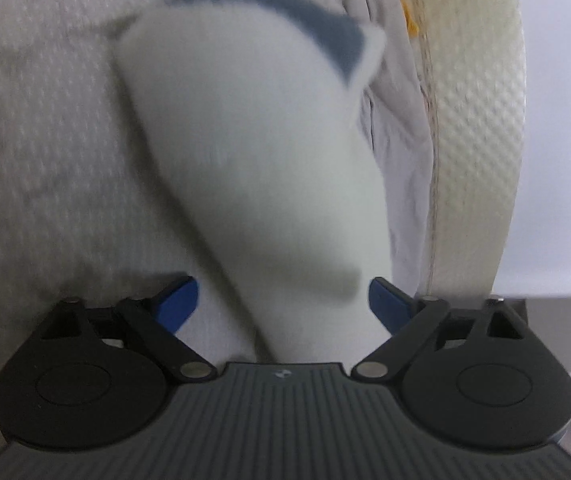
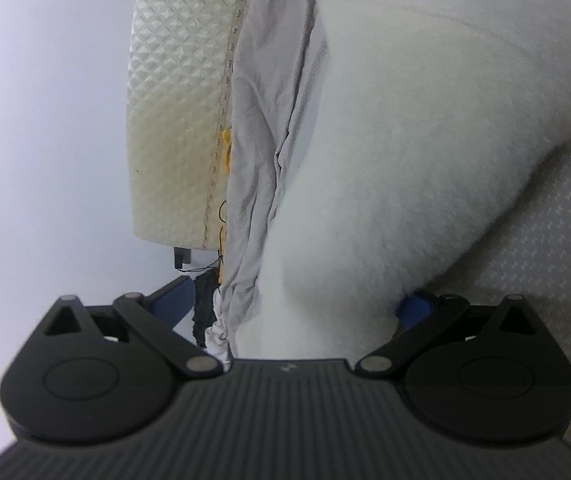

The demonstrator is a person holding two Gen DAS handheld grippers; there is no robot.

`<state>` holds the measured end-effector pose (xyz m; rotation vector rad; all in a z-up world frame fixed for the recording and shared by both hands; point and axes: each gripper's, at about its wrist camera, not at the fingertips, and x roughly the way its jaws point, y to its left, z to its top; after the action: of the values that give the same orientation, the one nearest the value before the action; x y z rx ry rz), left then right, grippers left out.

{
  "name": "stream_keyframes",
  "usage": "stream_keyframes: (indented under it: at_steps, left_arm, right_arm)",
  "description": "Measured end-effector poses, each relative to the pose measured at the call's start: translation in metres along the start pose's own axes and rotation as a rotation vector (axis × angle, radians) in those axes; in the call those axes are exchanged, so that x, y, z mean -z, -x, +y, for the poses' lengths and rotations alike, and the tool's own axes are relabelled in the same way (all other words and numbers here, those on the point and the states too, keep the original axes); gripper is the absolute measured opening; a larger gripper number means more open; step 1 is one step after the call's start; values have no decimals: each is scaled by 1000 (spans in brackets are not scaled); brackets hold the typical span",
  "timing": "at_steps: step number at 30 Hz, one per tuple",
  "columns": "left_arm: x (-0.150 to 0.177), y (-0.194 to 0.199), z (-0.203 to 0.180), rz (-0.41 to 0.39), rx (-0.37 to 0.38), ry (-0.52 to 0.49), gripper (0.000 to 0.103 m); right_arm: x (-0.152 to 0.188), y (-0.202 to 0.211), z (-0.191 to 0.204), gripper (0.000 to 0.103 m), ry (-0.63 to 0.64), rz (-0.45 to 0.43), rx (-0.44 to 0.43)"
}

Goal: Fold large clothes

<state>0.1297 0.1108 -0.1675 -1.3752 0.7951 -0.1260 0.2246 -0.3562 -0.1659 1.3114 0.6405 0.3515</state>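
While your left gripper (image 1: 283, 304) and right gripper (image 2: 297, 308) stand fingers apart around it, the soft white fleece garment (image 1: 261, 168) lies toward twelve o'clock on the bed (image 1: 37, 128); limp, light, pinch its edge.

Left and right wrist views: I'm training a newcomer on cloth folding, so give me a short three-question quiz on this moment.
1. True or false: the white fleecy garment carries a red patch.
2. In the right wrist view, the cream quilted mattress appears: A) left of the garment, B) right of it, C) on top of it.
3. What colour are the fingers of the left tool?
Key: 1 false, the patch is blue; 2 A; 3 blue.
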Motion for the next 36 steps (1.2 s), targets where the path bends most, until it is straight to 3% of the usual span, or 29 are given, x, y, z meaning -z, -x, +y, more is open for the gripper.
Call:
stream_keyframes:
  at_steps: [3,7,10,15,22,25,26,28,31,36]
  left_arm:
    - [-8,4,2,-52,-4,-1,68]
    - [-9,6,-10,-81,-32,-80,51]
    - [-6,11,-21,-110,-40,-138,43]
    - [-1,12,-32,-142,-32,-186,39]
    - [0,13,-24,-122,-19,-171,43]
    - [-3,17,-7,-86,2,-97,48]
    - [-5,15,-4,-80,14,-72,50]
    - [-8,12,-3,-69,17,-55,66]
    - [-12,6,-5,-81,-14,-73,79]
    - [-24,-3,5,-123,7,-18,79]
  right_arm:
    - [-7,-6,0,103,-6,4,5]
    - [-6,-7,-4,103,-16,11,21]
    - [-2,-9,-7,103,-6,33,45]
    - [0,-15,-7,103,27,45,84]
    - [-15,-1,-13,98,27,-111,143]
    - [-20,6,-19,97,1,-161,156]
    - [-22,8,-21,97,-14,-168,149]
    - [-22,8,-23,97,-27,-171,143]
    - [-21,5,-21,97,-5,-175,159]
    - [-25,3,-23,96,16,-176,165]
